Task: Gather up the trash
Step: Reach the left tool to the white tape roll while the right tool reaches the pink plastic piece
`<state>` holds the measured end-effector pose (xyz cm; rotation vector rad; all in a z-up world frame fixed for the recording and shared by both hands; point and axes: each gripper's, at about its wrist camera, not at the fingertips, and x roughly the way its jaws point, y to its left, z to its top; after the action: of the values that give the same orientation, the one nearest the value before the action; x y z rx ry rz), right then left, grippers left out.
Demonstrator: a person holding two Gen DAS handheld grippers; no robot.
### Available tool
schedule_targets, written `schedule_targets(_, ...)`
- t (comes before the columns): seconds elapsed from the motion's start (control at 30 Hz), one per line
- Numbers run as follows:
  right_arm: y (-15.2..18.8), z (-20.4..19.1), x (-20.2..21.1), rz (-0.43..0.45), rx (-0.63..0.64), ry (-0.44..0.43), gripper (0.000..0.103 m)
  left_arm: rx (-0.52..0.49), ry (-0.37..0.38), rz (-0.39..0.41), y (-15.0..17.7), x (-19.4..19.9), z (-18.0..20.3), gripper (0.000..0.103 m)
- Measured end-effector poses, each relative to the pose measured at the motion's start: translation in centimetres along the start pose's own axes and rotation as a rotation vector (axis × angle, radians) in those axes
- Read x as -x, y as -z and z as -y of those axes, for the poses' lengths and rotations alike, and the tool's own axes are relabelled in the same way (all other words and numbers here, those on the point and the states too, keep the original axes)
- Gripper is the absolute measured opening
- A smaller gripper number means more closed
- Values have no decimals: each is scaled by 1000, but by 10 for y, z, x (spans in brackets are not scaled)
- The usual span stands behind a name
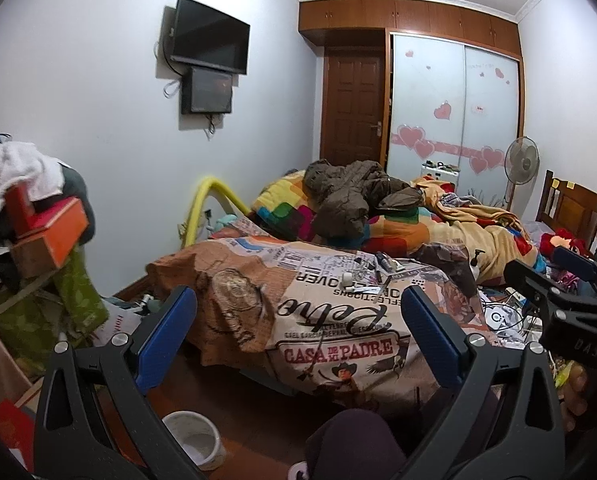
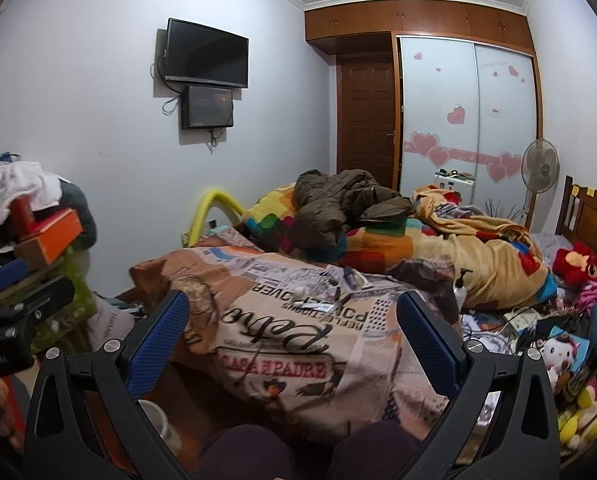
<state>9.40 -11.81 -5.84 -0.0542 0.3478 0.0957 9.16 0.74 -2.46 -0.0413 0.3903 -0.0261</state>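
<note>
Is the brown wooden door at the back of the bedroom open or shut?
Shut: the brown wooden door sits flush in its frame, with no gap showing in either view.

Wall-mounted TV [image 1: 209,36], brown jacket [image 1: 346,196] on colourful quilt [image 1: 398,232], standing fan [image 1: 521,162], wooden door [image 1: 352,110].

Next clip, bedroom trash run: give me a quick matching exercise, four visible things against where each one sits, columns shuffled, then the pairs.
Things:
1. brown jacket
2. white bucket
3. television
4. standing fan

Places:
A. on the floor below the left tongs
B. mounted on the wall
C. heaped on the colourful quilt
D. in front of the sliding wardrobe

Pairs: 1-C, 2-A, 3-B, 4-D
</note>
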Motion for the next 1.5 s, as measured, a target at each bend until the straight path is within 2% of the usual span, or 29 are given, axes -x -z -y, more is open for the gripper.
schedule_targets(0.2,-1,17,-33,-12,24,45,103,8,25,-95,-17,-76,8,103)
schedule_targets(0.37,3,34,-69,-56,40,76,103,37,38,-175,-20,-135,15,103)
schedule_targets(0.53,10,59,-111,-118,40,94,103,29,29,-262,-15,-206,27,102)
schedule_targets(0.83,31,100,-196,-270,-41,72,103,-43,93,-402,2,-315,62,102)
schedule_targets(1.0,44,115,-249,-362,-83,42,103,-95,98,-430,13,-367,81,102)
schedule_targets(1.23,62,129,-314,-442,-160,23,103,-79,122,-463,26,-427,91,101)
schedule_targets(1.4,76,130,-359,-508,-216,-8,91,-41,141,-514,36,-473,91,86)
schedule_targets(1.5,85,129,-382,-554,-242,-39,79,-39,155,-529,41,-493,93,81)
